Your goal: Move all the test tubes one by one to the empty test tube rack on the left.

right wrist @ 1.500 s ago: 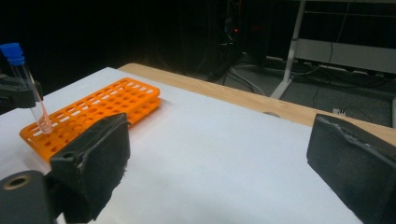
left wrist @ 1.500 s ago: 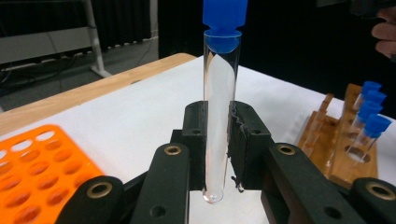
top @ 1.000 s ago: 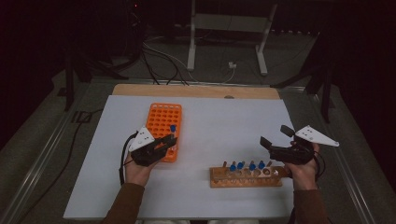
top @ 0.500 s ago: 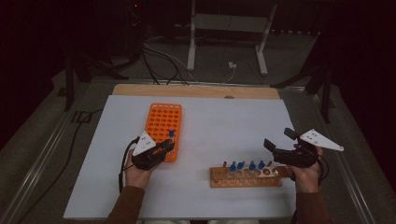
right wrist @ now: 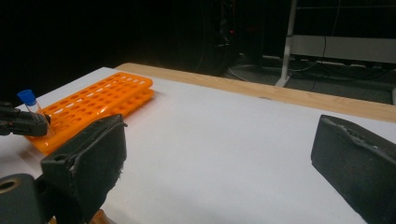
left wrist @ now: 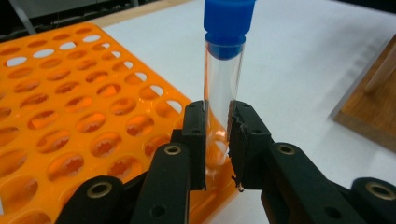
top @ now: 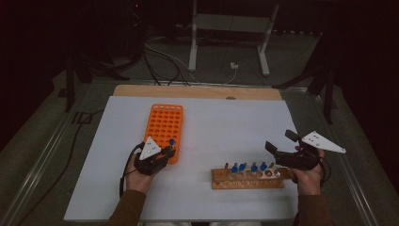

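Left hand-held gripper [left wrist: 218, 140] clamping blue-capped tube [left wrist: 224, 74] upright at orange rack [left wrist: 70, 116] corner, right hand-held gripper [right wrist: 219, 158] gaping apart

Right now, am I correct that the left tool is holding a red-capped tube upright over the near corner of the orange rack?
Not quite: the cap is blue, not red, as the left gripper view shows. The left tool does hold the tube upright over the near corner of the orange rack.

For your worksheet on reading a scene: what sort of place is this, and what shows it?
Probably a laboratory-style test bench: a flat orange plastic tube rack, a wooden block rack of blue-capped tubes, and a clear blue-capped test tube held upright in the left tongs, all on a white tabletop.
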Tool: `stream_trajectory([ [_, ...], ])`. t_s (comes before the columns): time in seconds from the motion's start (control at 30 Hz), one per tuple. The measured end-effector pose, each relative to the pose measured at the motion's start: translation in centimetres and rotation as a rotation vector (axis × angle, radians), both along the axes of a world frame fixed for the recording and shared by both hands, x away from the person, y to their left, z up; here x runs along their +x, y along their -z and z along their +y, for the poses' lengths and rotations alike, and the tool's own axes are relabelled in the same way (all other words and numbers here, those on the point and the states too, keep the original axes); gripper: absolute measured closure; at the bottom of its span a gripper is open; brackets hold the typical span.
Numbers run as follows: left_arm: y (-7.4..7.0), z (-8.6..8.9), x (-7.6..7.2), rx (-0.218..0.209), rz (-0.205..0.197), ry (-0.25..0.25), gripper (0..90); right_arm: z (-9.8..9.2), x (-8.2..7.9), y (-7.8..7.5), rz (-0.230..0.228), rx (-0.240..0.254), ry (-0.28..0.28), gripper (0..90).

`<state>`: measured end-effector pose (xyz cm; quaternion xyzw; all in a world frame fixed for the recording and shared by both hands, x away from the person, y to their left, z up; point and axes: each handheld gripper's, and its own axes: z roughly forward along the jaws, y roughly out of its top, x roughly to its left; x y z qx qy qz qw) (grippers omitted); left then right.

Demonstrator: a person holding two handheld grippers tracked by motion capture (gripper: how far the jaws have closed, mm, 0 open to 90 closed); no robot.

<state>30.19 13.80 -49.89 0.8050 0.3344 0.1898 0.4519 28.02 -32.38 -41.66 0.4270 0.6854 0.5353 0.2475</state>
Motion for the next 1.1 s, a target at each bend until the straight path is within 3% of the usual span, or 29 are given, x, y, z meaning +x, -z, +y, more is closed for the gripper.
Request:
stream_trajectory([
  [0.47, 0.1, -0.1, -0.3, 0.006, -0.014, -0.007, 78.2, 0.3, 0.0, 0.1, 0.007, -0.01, -0.016, 3.5],
  [0.67, 0.1, -0.2, -0.3, -0.003, -0.001, -0.018, 77.1, 0.4, 0.0, 0.2, 0.008, -0.011, -0.022, 3.5],
  [0.77, 0.0, -0.1, -0.4, -0.003, 0.006, -0.032, 65.3, 0.5, 0.0, 0.2, 0.01, -0.011, -0.026, 3.5],
  [0.97, -0.8, 0.6, -0.4, -0.088, 0.027, -0.04, 54.4, 0.6, -0.1, 0.1, 0.01, -0.011, -0.034, 3.4],
  [1.1, -1.8, 1.8, -0.8, -0.174, 0.01, -0.055, 49.6, 0.5, -0.2, -0.1, 0.011, -0.016, -0.045, 3.5],
])
